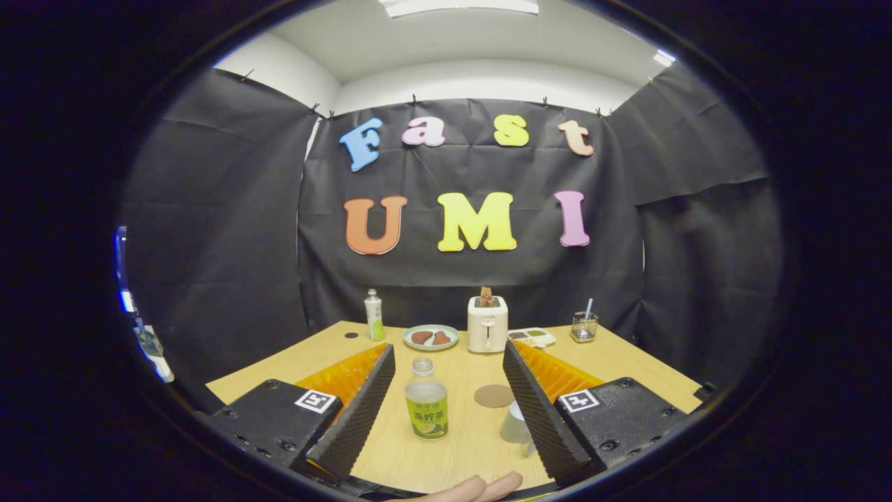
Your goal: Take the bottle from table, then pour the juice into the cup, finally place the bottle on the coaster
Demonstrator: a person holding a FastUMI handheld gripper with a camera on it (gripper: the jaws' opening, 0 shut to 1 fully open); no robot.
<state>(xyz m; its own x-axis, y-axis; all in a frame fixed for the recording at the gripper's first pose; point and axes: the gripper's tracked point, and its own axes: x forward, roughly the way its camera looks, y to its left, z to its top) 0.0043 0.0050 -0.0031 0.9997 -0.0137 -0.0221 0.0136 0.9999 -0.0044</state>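
A small clear bottle (426,402) with a green label and pale juice stands upright on the wooden table (446,446), between my fingers and nearer the left one. A grey cup (515,423) stands close against the inner side of the right finger, partly hidden by it. Just beyond the cup lies a round brown coaster (493,396). My gripper (449,355) is open wide, with neither finger touching the bottle.
At the table's back stand a white-and-green bottle (374,315), a plate (431,337) with brown food, a white toaster (487,323), a flat tray (532,337) and a mesh pen holder (584,326). A person's fingertips (474,487) show at the near table edge.
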